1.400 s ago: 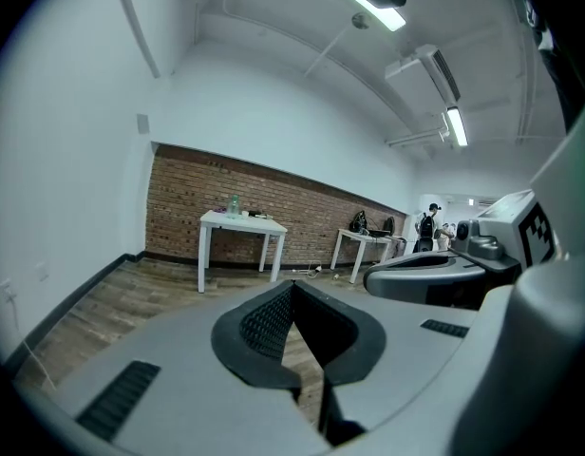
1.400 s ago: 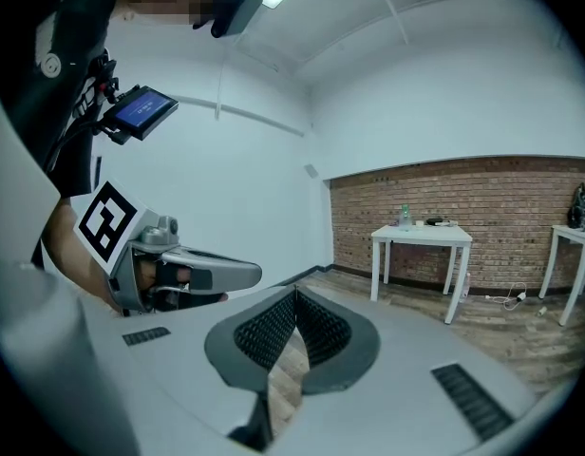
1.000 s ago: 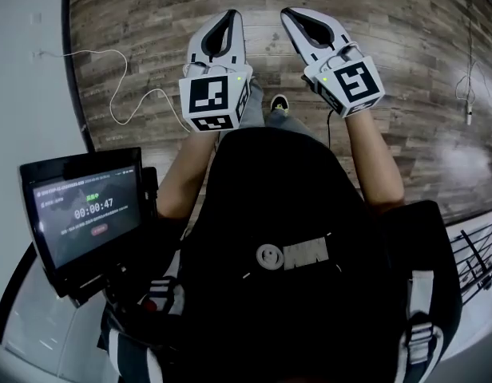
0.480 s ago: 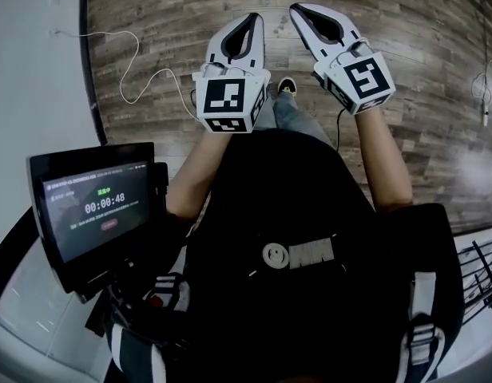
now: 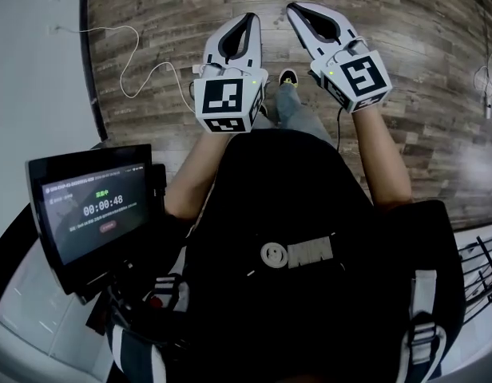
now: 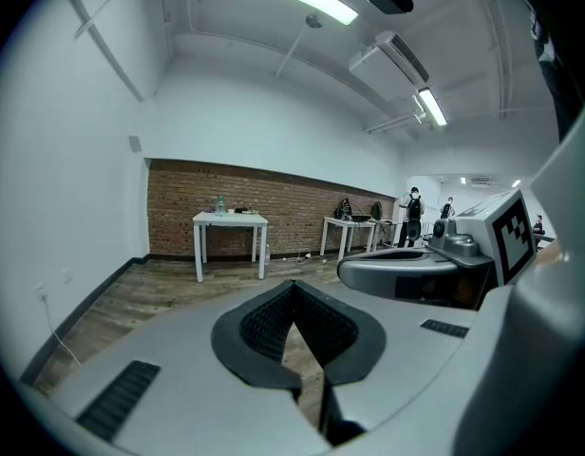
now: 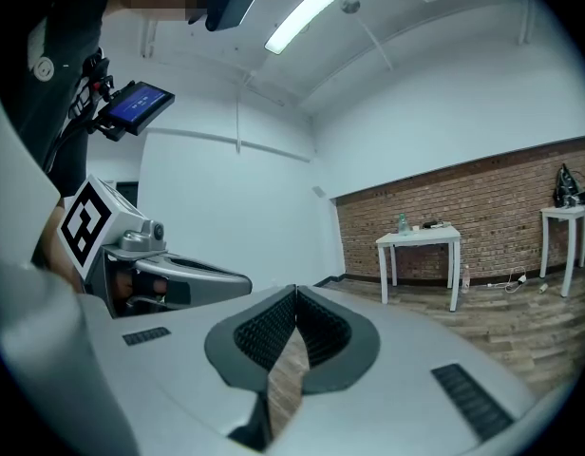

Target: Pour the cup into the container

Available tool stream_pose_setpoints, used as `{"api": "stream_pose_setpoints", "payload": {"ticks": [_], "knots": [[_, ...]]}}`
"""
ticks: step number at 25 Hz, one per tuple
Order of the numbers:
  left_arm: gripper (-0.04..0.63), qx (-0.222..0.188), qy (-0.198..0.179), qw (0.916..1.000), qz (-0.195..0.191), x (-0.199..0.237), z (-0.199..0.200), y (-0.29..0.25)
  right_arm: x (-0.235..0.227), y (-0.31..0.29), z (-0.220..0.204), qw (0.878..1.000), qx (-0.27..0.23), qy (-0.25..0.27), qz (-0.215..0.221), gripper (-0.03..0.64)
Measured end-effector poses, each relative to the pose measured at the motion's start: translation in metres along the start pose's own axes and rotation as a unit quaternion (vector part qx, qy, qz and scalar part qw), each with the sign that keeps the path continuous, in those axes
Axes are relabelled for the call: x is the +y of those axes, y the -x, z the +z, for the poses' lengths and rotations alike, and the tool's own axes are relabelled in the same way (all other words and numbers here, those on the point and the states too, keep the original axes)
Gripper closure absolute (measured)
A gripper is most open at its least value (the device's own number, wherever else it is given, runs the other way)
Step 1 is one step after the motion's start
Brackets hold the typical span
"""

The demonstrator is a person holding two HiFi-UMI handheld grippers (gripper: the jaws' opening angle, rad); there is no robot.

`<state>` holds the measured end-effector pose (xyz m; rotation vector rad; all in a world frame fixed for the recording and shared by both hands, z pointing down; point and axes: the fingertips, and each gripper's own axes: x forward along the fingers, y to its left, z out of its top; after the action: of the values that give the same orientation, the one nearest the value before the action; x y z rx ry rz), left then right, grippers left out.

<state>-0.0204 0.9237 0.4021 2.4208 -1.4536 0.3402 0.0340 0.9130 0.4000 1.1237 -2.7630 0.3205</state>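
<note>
No cup or container shows close by. My left gripper (image 5: 247,16) and my right gripper (image 5: 298,8) are held side by side over the wooden floor (image 5: 406,62), both shut with nothing between the jaws. In the left gripper view my left gripper (image 6: 293,283) points into the room, its ribbed pads meeting at the tip, and the right gripper's body (image 6: 406,272) shows beside it. In the right gripper view my right gripper (image 7: 294,291) is likewise shut and empty. Far off, a white table (image 6: 230,220) by the brick wall carries a small greenish bottle (image 6: 219,204) and other small items.
A white wall (image 5: 30,70) runs along the left, with a white cable (image 5: 142,78) lying on the floor beside it. A tablet screen (image 5: 86,210) sits at my lower left. A second table (image 6: 354,222) and standing people (image 6: 414,207) are at the room's far end.
Both grippers and I have moved together across the floor, most of it in the first half second. The jaws stay shut and empty. The tablet's timer has advanced by one second.
</note>
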Motion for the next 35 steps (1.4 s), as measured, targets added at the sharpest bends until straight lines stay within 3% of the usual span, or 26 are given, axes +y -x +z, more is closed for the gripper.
{"api": "stream_pose_setpoints", "payload": {"ticks": [13, 19, 35], "knots": [[0.595, -0.045, 0.001, 0.999, -0.004, -0.011, -0.029, 0.136, 0.129, 0.063, -0.01, 0.999, -0.003, 0.027, -0.035, 0.609], [0.595, -0.056, -0.006, 0.9983, -0.017, -0.049, -0.039, 0.207, 0.198, 0.12, -0.01, 0.998, -0.005, 0.048, -0.04, 0.609], [0.595, -0.064, 0.0, 0.9977, -0.021, -0.064, -0.035, 0.208, 0.206, 0.132, -0.016, 0.999, -0.011, 0.025, -0.041, 0.61]]}}
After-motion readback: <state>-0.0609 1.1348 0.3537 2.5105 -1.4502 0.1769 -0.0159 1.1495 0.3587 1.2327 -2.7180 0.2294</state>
